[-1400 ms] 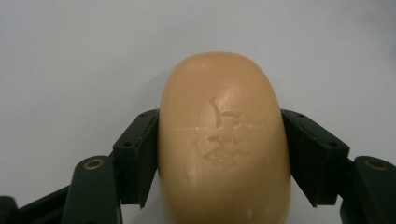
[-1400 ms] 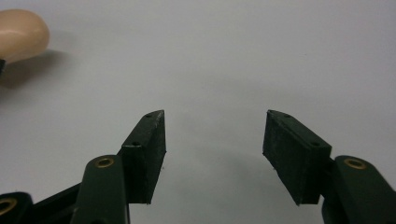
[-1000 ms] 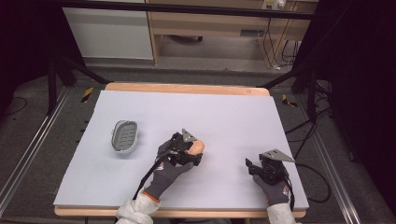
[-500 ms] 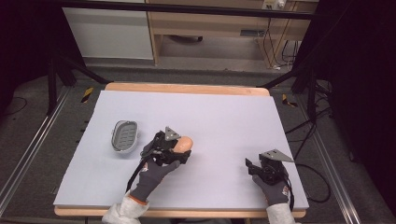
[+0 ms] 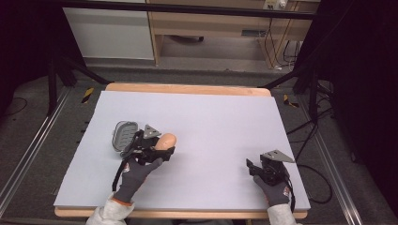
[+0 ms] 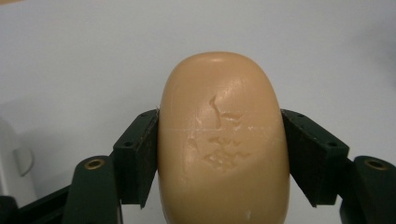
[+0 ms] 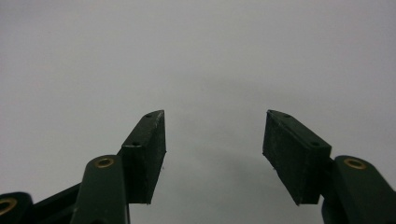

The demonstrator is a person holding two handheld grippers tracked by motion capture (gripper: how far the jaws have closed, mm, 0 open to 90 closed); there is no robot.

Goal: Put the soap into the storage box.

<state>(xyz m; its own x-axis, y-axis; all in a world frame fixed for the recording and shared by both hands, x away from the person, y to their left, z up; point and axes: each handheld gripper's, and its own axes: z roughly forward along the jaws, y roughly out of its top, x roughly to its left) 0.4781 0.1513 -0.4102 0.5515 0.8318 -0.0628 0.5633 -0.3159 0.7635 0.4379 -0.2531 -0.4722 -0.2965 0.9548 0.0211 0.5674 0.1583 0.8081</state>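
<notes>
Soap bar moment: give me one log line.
left gripper: shut on soap bar, beside soap dish | right gripper: open, empty | table

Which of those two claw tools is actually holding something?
The left gripper: its jaws clamp a tan soap bar. The right gripper stands open, nothing between its jaws.

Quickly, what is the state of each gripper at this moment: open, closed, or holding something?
Left gripper: closed on the tan soap bar, one jaw on each side.
Right gripper: open, nothing between its jaws.
</notes>
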